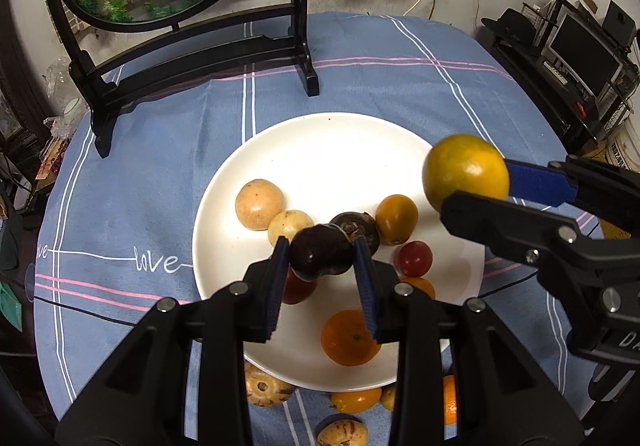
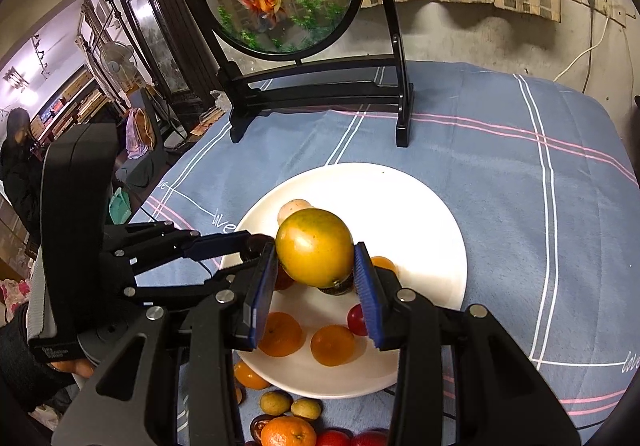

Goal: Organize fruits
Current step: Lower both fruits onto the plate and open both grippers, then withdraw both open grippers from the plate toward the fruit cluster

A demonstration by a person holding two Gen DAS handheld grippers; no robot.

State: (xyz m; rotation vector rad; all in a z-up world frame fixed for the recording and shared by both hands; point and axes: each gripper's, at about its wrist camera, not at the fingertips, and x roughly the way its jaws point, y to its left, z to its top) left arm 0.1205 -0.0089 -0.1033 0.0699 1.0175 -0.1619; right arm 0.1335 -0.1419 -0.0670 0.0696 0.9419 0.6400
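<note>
Left wrist view: the left gripper [image 1: 321,260] clamps a dark glossy fruit [image 1: 320,257] (likely slippery, firm) above the white plate [image 1: 332,149]. Right wrist view: the right gripper [image 2: 316,266] squeezes a yellow-green citrus [image 2: 315,247] at its widest sides, over the plate.

Dim indoor light, glare on white plate [image 1: 340,149], fisheye-curved dark corners

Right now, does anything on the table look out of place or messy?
Mostly tidy, nothing spilled or damaged. The odd bit: several fruits lie on the blue cloth beside the white plate's near rim, not on it. Each tool holds a fruit above the plate: left a dark one, right a yellow-green one.
</note>
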